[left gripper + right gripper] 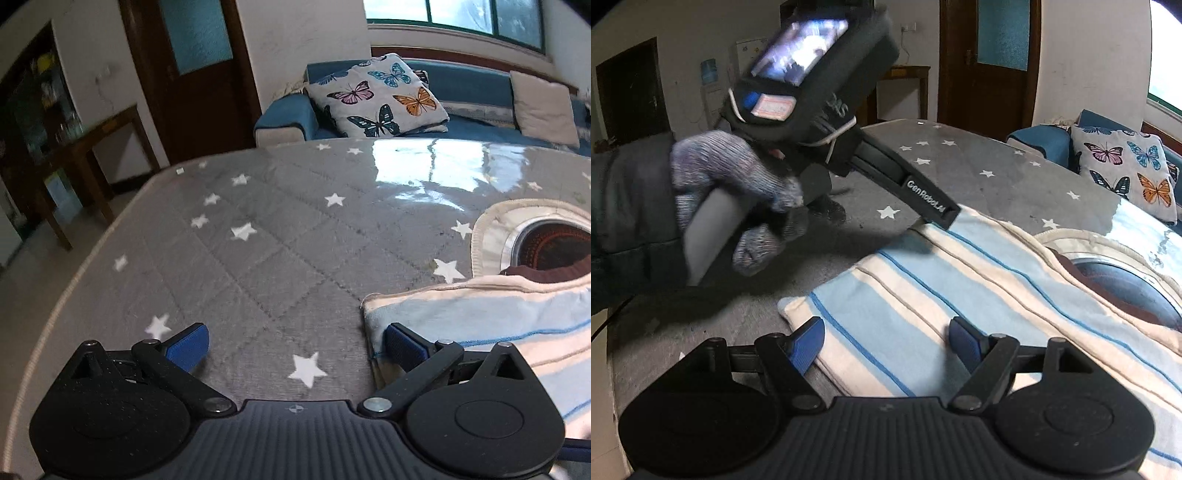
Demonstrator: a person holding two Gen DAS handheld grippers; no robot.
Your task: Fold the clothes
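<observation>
Folded striped garment on a grey, star-printed quilted tabletop.

Soft pale-blue and cream cloth lies right of centre. Left gripper gapes at its left edge; right gripper stands apart over its near corner, gripping nothing. Bare tabletop stretches left and far.

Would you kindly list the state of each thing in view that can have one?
Striped garment: folded, lying flat on the table.
Left claw: open, empty, at the garment's corner.
Right claw: open, over the garment's near edge, not gripping.
Door: shut.
Butterfly pillow: propped on the sofa.
</observation>
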